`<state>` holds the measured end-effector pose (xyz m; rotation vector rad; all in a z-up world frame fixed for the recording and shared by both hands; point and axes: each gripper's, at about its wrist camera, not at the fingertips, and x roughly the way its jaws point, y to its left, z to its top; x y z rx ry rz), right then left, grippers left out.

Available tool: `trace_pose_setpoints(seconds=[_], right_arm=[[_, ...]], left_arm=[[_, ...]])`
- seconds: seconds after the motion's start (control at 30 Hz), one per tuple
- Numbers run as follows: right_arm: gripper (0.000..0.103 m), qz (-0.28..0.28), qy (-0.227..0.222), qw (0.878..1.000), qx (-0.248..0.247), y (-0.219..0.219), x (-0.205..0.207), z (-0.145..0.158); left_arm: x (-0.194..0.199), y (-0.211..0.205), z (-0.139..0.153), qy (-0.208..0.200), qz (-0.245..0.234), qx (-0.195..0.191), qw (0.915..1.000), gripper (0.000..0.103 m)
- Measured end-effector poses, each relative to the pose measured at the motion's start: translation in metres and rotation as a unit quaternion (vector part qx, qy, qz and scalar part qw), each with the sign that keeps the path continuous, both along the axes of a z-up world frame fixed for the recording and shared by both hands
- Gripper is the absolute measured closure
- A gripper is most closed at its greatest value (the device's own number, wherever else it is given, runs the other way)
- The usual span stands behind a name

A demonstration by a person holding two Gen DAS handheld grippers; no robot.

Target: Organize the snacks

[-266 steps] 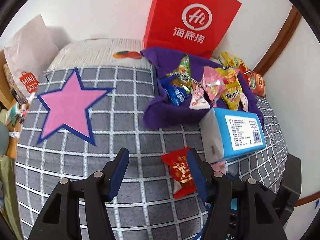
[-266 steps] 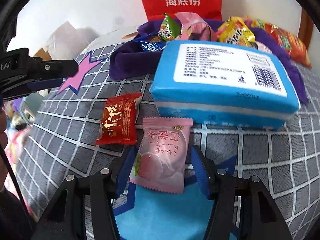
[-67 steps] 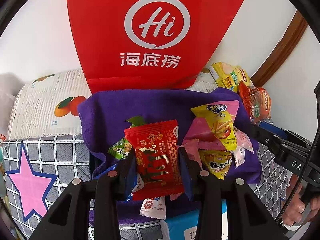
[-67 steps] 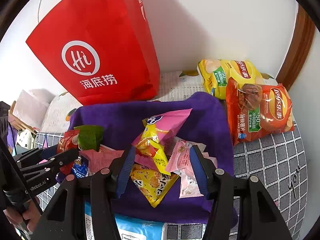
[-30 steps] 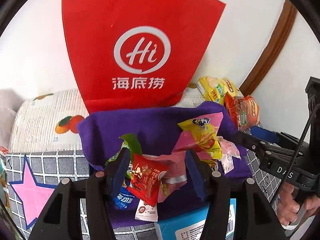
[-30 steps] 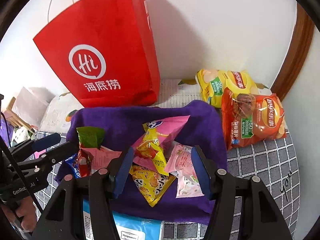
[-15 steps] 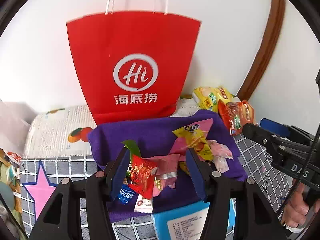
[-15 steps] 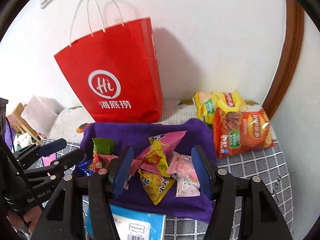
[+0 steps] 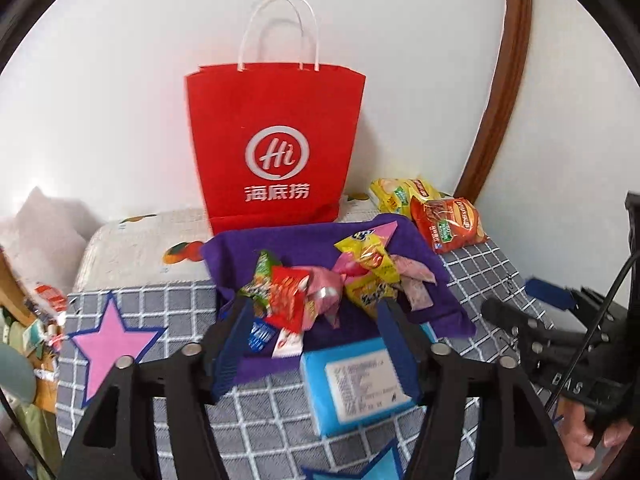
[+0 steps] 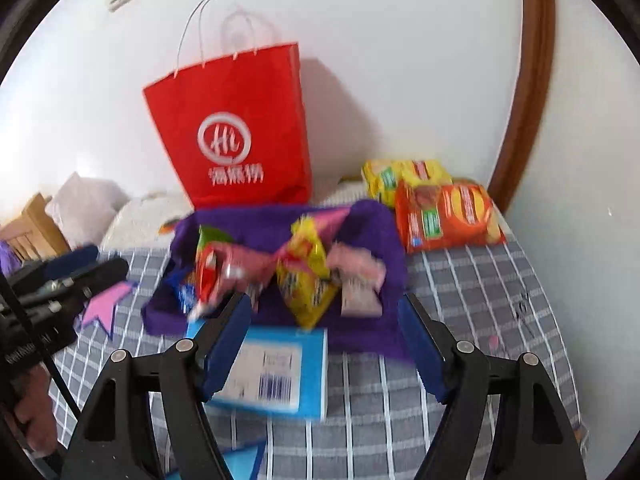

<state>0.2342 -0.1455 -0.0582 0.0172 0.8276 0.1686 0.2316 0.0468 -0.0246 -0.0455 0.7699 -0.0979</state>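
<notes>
A purple cloth (image 9: 304, 248) (image 10: 372, 232) on the checked cover holds a pile of small snacks: a red packet (image 9: 286, 294) (image 10: 208, 272), yellow packets (image 9: 368, 280) (image 10: 304, 276), pink packets (image 9: 412, 280) (image 10: 356, 272). My left gripper (image 9: 316, 344) is open and empty, above the cloth's near edge. My right gripper (image 10: 324, 340) is open and empty, over the near edge too. The right gripper also shows in the left wrist view (image 9: 560, 328), and the left gripper in the right wrist view (image 10: 60, 280).
A red paper bag (image 9: 276, 148) (image 10: 236, 128) stands behind the cloth against the wall. Two crisp bags (image 9: 444, 220) (image 10: 440, 212) lie at the back right. A blue tissue pack (image 9: 360, 388) (image 10: 272, 372) lies in front of the cloth. A pink star (image 9: 108, 344) marks the cover.
Both grippers have pulled back and up from the cloth, open and empty. The red packet the left one let go of lies on the pile, as does the pink one.
</notes>
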Motion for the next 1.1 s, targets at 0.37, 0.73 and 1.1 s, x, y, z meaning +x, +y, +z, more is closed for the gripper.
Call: trace_pose_setpoints(seconds=[0.37,0.73,1.1], right_arm=[[0.014,-0.036,-0.015,0.999,-0.005,-0.011,-0.094,-0.007],[0.005,-0.056,-0.039,0.998,0.001,-0.030,-0.170,0.011],[0.004,-0.064,-0.064,0.996,0.002,-0.040,-0.194,0.021]], left_arm=[[-0.089,-0.009,-0.006,-0.022,-0.005,0.005,0.9997,0.034],[-0.154,-0.022,-0.002,-0.030,0.010,0.013,0.9994,0.013],[-0.173,-0.035,0.014,-0.052,0.024,0.033,0.9978,0.009]])
